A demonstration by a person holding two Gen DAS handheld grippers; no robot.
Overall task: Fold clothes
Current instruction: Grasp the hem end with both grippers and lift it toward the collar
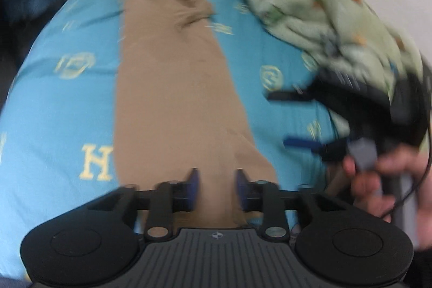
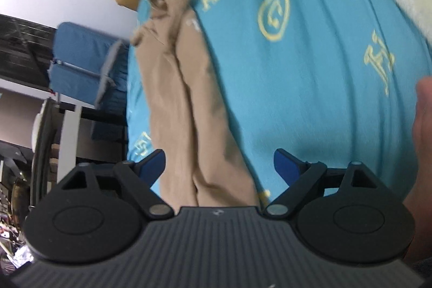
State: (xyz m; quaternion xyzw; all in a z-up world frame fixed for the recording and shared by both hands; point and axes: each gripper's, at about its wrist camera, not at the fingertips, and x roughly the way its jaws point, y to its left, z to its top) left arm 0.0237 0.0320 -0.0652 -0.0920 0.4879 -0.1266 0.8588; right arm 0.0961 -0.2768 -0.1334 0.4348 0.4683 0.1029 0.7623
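- Two handheld grippers hang over a bed covered by a turquoise sheet [image 1: 59, 104] printed with pale yellow letters and emblems.
- Tan trousers [image 1: 172, 88] lie flat on that sheet, folded lengthwise into one long strip running away from the left wrist camera; in the right wrist view the two legs lie side by side with a crease between them.
- Left gripper [image 1: 215, 180]: its blue-tipped fingers stand a narrow gap apart directly above the near end of the trousers, with nothing between them. Whether the tips touch the cloth cannot be told through the blur.
- Right gripper [image 2: 219, 162]: jaws spread wide and empty, one finger over the trousers' edge, the other over bare sheet.
- In the left wrist view the right gripper shows from the side, held in a hand [image 1: 388, 180], just beside the trousers.
- A pale green patterned blanket [image 1: 324, 18] is bunched at the far right of the bed, well apart from the trousers.
- A blue folding chair [image 2: 83, 58] stands beside the bed.
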